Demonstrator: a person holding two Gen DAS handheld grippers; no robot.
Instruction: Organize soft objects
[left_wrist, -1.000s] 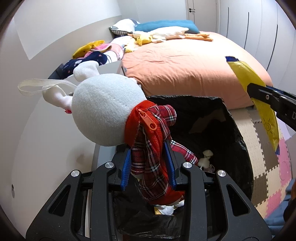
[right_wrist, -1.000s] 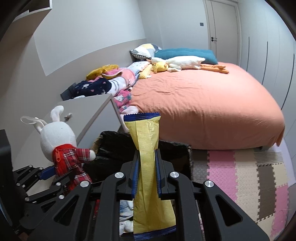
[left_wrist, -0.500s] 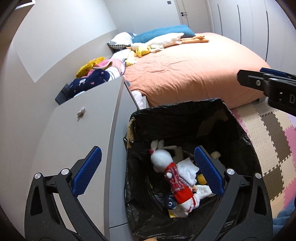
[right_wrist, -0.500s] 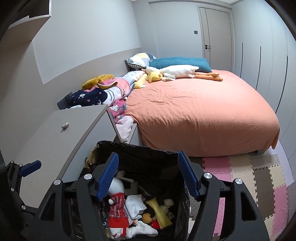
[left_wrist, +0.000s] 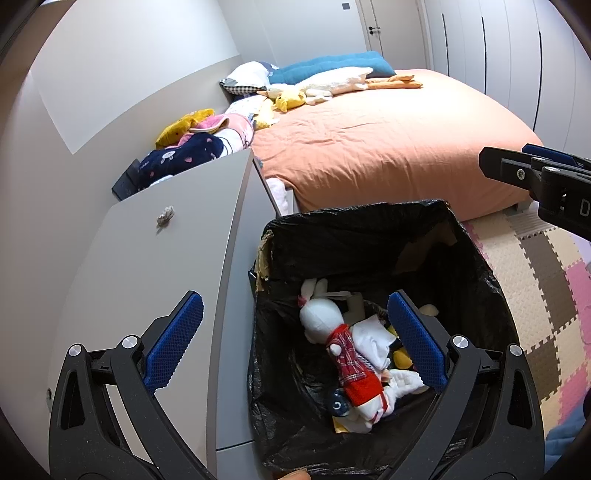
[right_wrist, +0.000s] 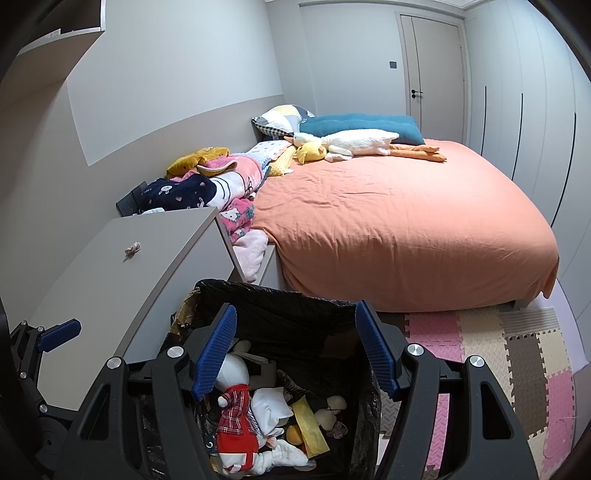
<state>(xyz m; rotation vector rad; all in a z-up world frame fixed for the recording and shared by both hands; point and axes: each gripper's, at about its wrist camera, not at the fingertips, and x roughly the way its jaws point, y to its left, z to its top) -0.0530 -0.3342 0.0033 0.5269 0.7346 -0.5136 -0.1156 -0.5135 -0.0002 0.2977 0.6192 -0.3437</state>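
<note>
A white plush rabbit (left_wrist: 334, 334) (right_wrist: 236, 397) in a red plaid shirt lies inside the black-lined bin (left_wrist: 354, 232) (right_wrist: 280, 301), on other soft toys. Beside it in the right wrist view lies a yellow packet (right_wrist: 310, 424). My left gripper (left_wrist: 295, 332) hangs open above the bin's left side, holding nothing. My right gripper (right_wrist: 295, 349) is open over the bin, also holding nothing; its tip (left_wrist: 532, 177) shows at the right edge of the left wrist view.
A grey cabinet top (left_wrist: 155, 266) with a small crumpled scrap (left_wrist: 165, 215) stands left of the bin. Behind is a bed with an orange cover (right_wrist: 399, 221), a goose plush (right_wrist: 354, 142), pillows and piled clothes (right_wrist: 207, 181). Foam mat tiles (right_wrist: 517, 343) cover the floor.
Both grippers opened: the rabbit and the yellow packet dropped into the bin. Since half a second ago both grippers have pulled back slightly; the toys lie still.
</note>
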